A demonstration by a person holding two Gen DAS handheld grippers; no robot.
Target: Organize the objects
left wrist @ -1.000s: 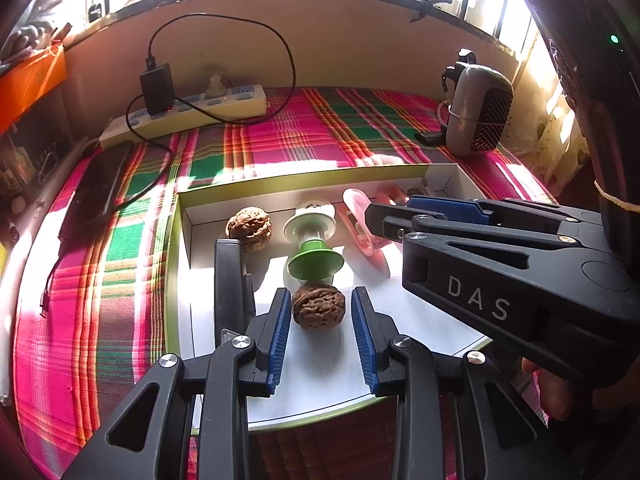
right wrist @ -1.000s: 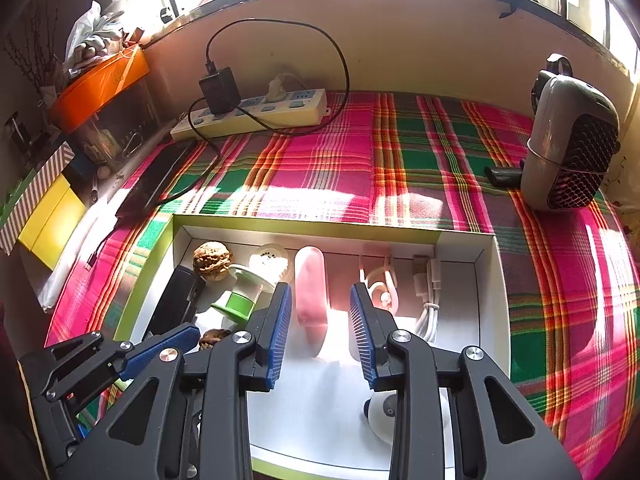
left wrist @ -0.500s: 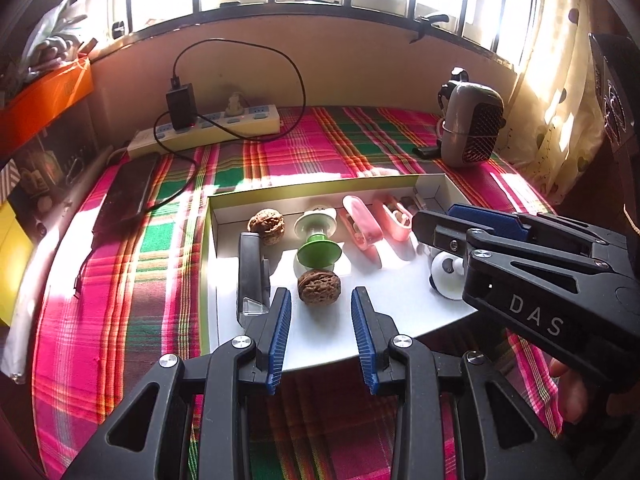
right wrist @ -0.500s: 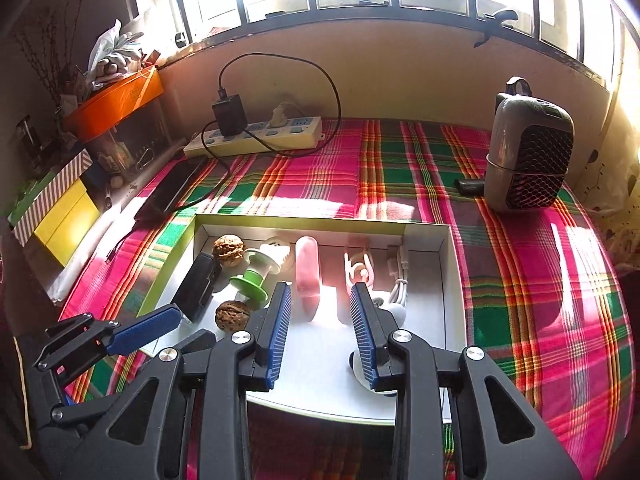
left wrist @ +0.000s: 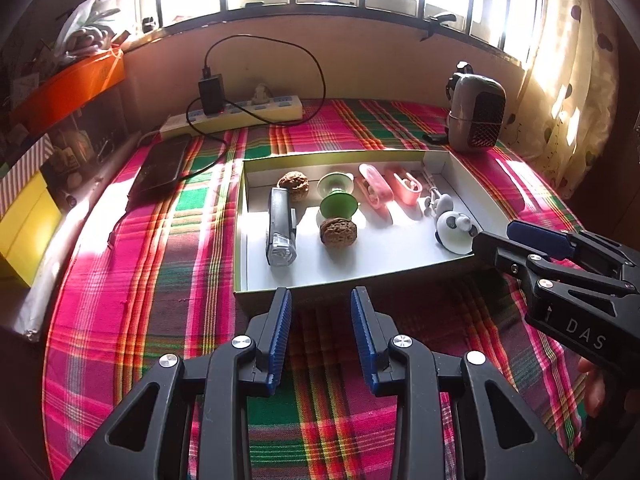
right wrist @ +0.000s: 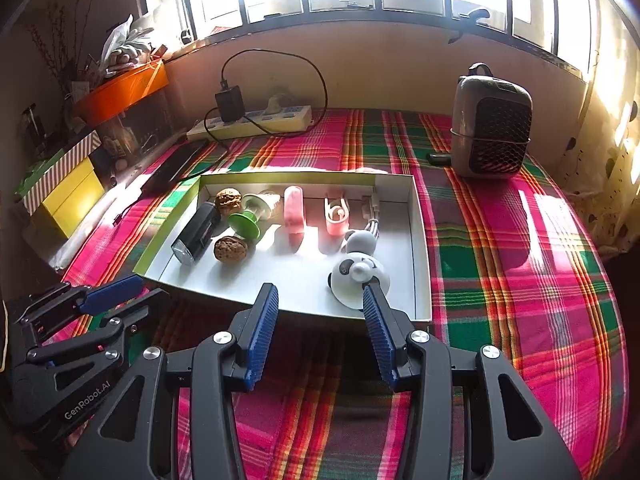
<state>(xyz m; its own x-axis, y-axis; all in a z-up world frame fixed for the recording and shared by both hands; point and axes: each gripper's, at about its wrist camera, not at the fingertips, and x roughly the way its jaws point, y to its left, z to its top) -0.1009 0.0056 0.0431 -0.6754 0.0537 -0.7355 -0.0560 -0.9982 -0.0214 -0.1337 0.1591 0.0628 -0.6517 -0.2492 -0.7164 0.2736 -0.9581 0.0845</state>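
while both tools are hovering over the plaid cloth short of the box (left wrist: pixel 240 240), the left gripper (left wrist: pixel 321 336) is standing spread and empty, and the right gripper (right wrist: pixel 320 336), jaws having just been opening, is gaping with nothing between them. inside the box, the panda toy (right wrist: pixel 358 276) is lying nearest its front wall, just ahead of the right gripper, with the torch (right wrist: pixel 196 234) running front-to-back at the box's left. the right view is showing the cable behind the panda more plainly.
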